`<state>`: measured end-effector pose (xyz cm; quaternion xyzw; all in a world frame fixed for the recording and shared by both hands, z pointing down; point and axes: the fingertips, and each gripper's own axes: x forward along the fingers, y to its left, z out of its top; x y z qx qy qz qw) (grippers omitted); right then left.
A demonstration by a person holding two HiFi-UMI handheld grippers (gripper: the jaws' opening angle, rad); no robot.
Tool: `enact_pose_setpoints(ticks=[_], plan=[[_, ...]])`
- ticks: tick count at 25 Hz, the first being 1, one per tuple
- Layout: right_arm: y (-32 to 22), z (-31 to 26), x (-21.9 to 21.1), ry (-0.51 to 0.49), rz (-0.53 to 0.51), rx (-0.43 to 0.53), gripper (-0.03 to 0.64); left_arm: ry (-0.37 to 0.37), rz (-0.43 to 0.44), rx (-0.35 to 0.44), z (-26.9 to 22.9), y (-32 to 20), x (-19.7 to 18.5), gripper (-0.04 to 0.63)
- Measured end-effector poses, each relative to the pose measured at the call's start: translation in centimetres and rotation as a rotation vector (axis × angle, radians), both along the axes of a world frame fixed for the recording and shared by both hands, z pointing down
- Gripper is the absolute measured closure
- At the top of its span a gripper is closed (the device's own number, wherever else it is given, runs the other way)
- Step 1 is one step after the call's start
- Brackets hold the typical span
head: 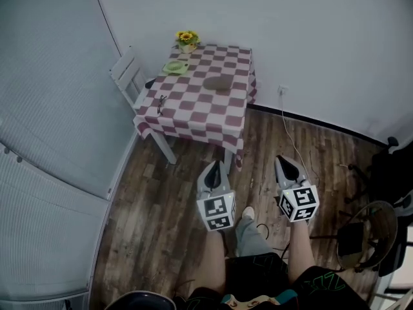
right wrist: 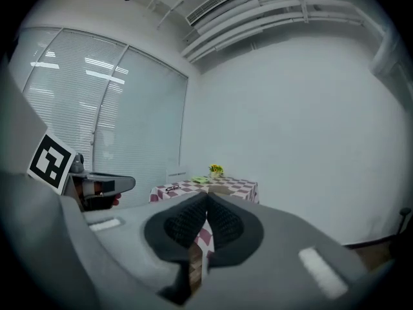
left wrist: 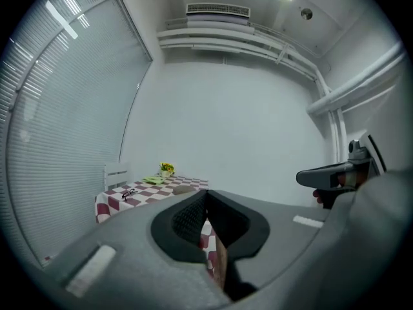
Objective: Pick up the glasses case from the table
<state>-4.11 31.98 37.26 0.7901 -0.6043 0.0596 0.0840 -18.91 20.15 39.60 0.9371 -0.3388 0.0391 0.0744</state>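
The glasses case (head: 218,81), a brown oval, lies on the red-and-white checked table (head: 219,118) far ahead in the head view. Both grippers hang over the wood floor, well short of the table. My left gripper (head: 216,166) has its jaws pressed together with nothing between them. My right gripper (head: 284,162) is likewise shut and empty. From the left gripper view the case (left wrist: 184,188) shows small on the distant table, just above the closed left gripper (left wrist: 206,196). The right gripper (right wrist: 206,199) also points toward the table (right wrist: 248,187).
On the table stand a yellow flower pot (head: 187,40) and a green plate (head: 175,66), and a pair of glasses (head: 161,102) lies near its left edge. A white chair (head: 128,76) stands at its left. A cable (head: 287,134) runs across the floor; a dark chair (head: 364,237) is at right.
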Motion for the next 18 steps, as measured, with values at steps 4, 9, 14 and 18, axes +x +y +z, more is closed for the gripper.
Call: enact_pose_setpoints(ticks=[4, 9, 14, 18], plan=[[-2.3, 1.9, 3.1, -0.033, -0.008, -0.039, 0.614, -0.026, -0.01, -0.039, 1.8, -1.9, 2.8, 0.584], [-4.6, 4.0, 7.4, -0.067, -0.012, -0.071, 0.614, -0.072, -0.022, -0.074, 4.3, -4.1, 7.0, 0.584], [-7.0, 5.8, 11.7, -0.114, -0.015, -0.088, 0.614, -0.118, -0.026, -0.097, 5.9, -6.1, 11.2, 0.584], [-9.3, 6.7, 15.0, -0.139, -0.028, -0.09, 0.614, -0.148, -0.038, -0.103, 6.4, -8.2, 14.3, 0.584]])
